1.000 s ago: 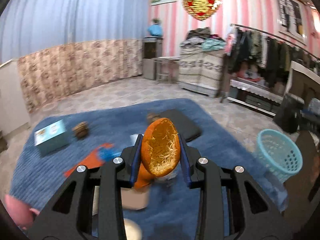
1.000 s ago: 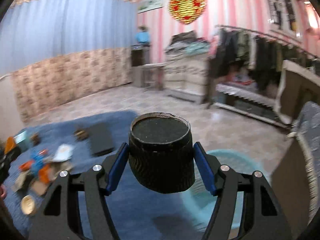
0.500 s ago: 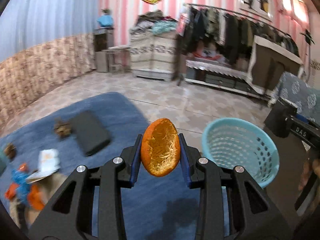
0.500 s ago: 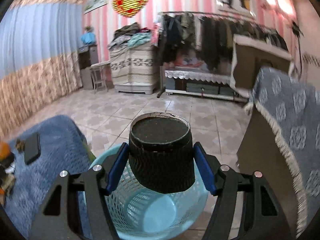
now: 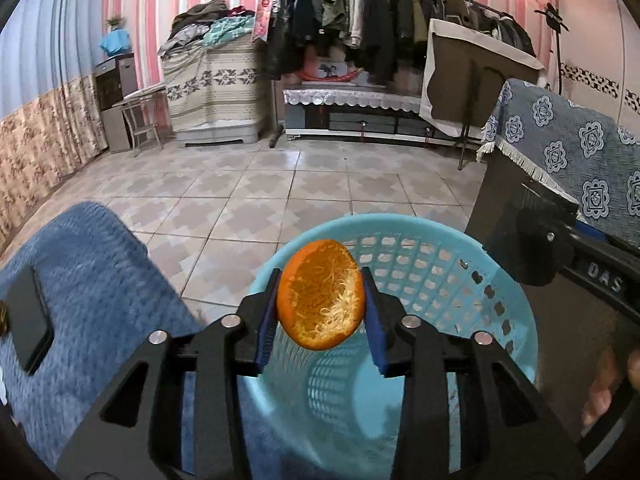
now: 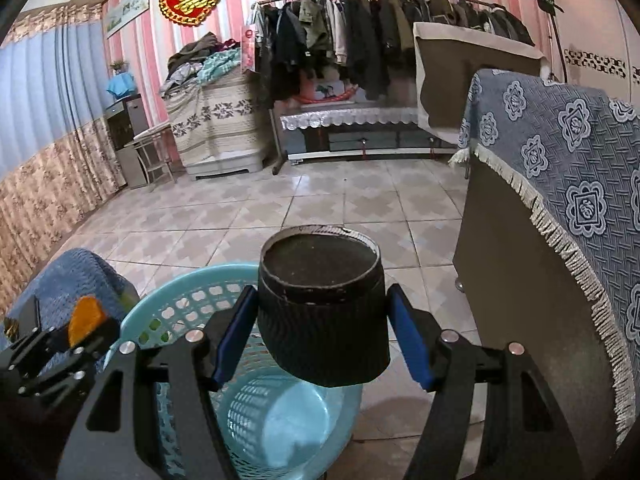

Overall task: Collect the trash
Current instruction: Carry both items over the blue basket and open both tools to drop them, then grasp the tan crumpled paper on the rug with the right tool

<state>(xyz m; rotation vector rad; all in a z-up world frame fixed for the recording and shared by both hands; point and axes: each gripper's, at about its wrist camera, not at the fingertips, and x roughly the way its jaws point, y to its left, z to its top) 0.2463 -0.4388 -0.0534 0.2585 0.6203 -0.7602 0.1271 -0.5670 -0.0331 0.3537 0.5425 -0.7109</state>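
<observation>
Left wrist: left tool point(image 5: 321, 280), just opening wider, pinches orange peel point(image 5: 322, 312) over basket point(image 5: 400, 221); right tool point(image 6: 322, 294) clamps cup point(image 6: 320, 260).

Both hands have swung away from the blue carpet point(image 5: 80, 280) and its scattered litter, and now the turquoise plastic mesh basket point(image 5: 420, 256) sits right under them! The left gripper point(image 5: 320, 312) has carried the hollowed orange peel half point(image 5: 322, 300) over the basket's rim, and its jaws have just been opening, the peel between them. The right gripper point(image 6: 322, 332) has brought the black ribbed paper cup point(image 6: 322, 320), upside down, above the basket's mouth.
</observation>
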